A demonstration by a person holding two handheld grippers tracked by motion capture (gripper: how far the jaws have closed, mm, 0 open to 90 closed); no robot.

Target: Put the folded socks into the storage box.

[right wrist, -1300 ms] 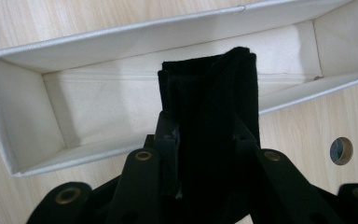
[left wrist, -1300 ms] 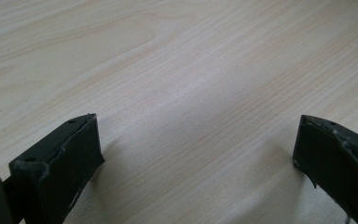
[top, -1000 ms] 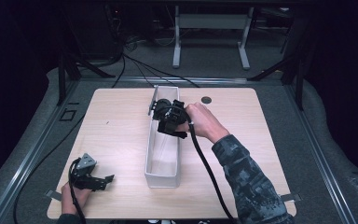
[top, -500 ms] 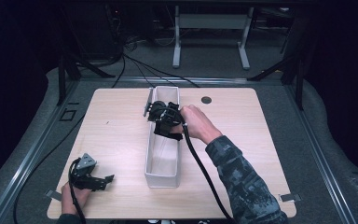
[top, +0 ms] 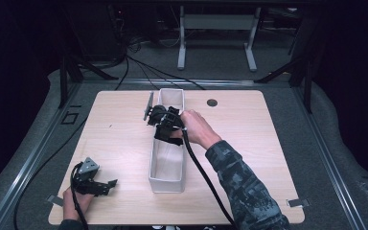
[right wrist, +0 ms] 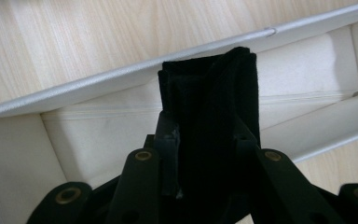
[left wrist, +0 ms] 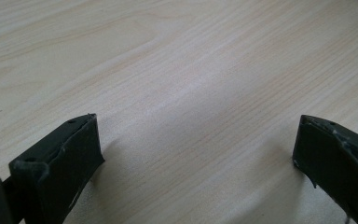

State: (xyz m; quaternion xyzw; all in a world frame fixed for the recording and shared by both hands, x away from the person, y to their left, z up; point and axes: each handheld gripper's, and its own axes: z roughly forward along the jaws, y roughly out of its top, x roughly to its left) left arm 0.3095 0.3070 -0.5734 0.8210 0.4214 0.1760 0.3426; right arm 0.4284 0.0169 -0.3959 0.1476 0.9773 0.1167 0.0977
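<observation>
Clamping folded black cloth (right wrist: 209,116), right tool (top: 165,125) has sunk into white bin (top: 165,179); left tool (top: 106,184) spread.

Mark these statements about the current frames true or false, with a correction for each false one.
1. The right gripper is shut on a folded black cloth. True.
2. The cloth hangs over the white bin. True.
3. The left gripper holds a cloth too. False: its jaws stand wide apart over bare table, nothing between them.
4. The bin lies on the floor. False: it stands on the table.
5. The left gripper rests by the table's near left corner. True.
</observation>
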